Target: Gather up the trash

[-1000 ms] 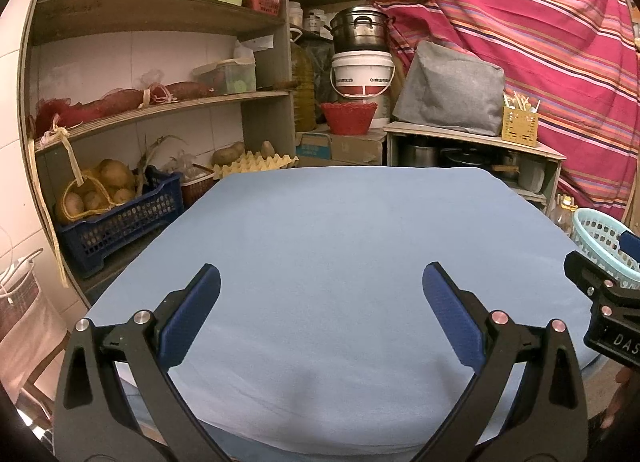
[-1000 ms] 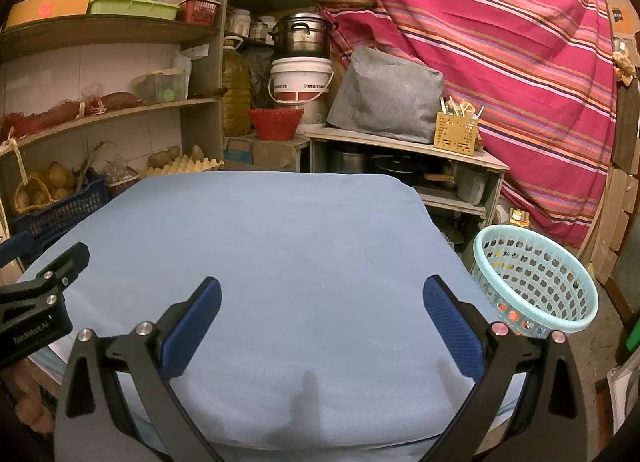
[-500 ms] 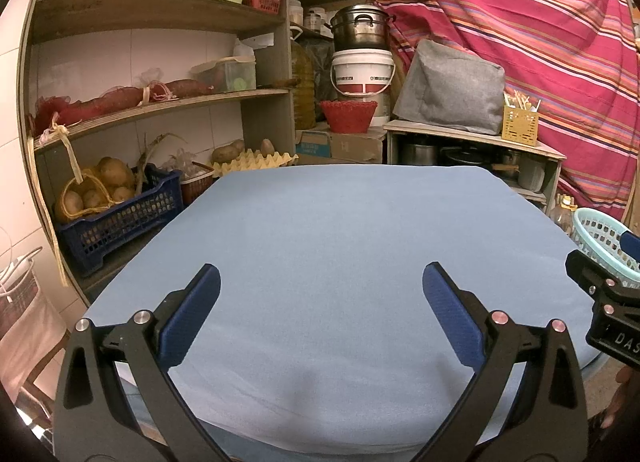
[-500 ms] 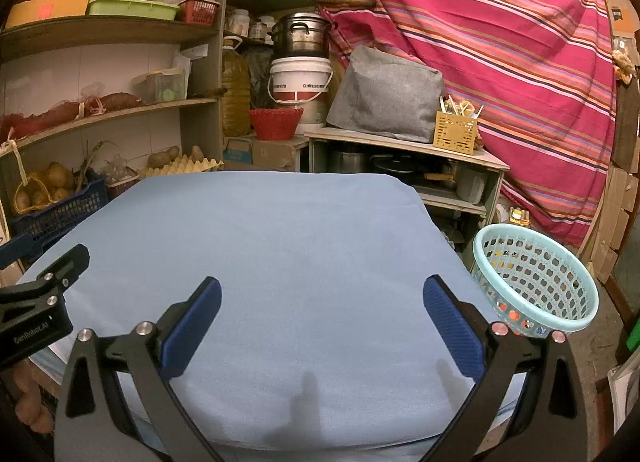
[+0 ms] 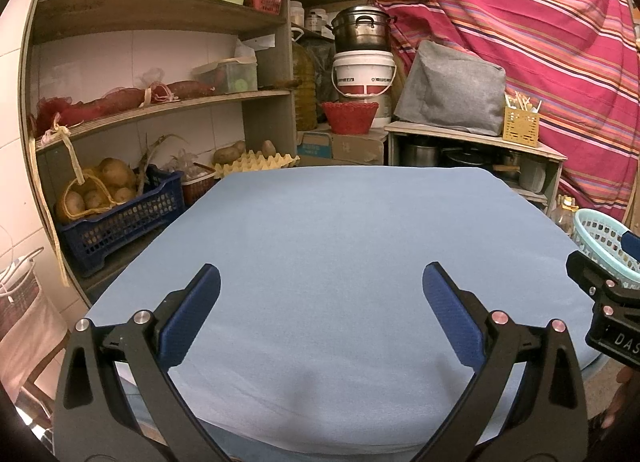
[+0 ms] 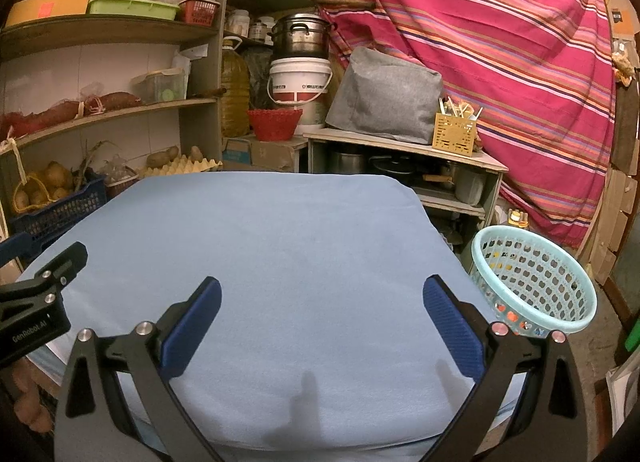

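You hold two grippers, left gripper [image 5: 320, 290] and right gripper [image 6: 320, 294], both spread wide above one blue-clothed table [image 6: 280, 242]; one perforated turquoise plastic basket [image 6: 534, 280] sits beside it.

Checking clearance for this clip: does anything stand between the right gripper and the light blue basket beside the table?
Nothing visible does. The right gripper is open above the blue tablecloth, and the light blue basket sits lower, off the table's right edge, with only bare cloth and the edge between. No trash shows on the cloth.
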Demonstrator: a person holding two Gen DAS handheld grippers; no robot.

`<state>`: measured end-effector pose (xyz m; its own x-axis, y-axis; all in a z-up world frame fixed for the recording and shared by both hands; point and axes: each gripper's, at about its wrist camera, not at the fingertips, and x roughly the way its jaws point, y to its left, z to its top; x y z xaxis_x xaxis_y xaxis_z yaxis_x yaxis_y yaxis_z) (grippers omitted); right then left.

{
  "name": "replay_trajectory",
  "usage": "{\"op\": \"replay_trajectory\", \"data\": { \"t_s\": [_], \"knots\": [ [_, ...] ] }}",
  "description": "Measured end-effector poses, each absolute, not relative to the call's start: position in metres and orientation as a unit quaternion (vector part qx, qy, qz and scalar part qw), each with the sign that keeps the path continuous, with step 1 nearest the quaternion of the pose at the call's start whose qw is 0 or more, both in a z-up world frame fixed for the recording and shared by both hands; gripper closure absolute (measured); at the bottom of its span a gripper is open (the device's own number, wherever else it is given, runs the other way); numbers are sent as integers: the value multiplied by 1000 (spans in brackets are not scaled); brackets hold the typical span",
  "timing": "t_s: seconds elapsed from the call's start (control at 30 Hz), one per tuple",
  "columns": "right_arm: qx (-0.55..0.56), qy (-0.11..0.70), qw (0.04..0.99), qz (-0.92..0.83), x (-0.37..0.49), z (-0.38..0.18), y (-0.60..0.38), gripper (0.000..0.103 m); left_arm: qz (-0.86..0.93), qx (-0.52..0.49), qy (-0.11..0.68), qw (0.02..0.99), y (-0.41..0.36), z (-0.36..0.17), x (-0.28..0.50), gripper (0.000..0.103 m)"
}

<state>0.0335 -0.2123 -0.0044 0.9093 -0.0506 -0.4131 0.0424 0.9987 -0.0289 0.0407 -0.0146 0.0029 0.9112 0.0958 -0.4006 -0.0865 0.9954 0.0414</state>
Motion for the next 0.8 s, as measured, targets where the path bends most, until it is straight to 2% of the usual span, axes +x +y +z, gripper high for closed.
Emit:
{"op": "replay_trajectory", "data": {
  "t_s": [0.8],
  "knots": [
    [-11, 208, 978, -24, 33, -4, -215, 5, 48, 11, 199, 979, -9, 7, 39, 5]
  ]
}}
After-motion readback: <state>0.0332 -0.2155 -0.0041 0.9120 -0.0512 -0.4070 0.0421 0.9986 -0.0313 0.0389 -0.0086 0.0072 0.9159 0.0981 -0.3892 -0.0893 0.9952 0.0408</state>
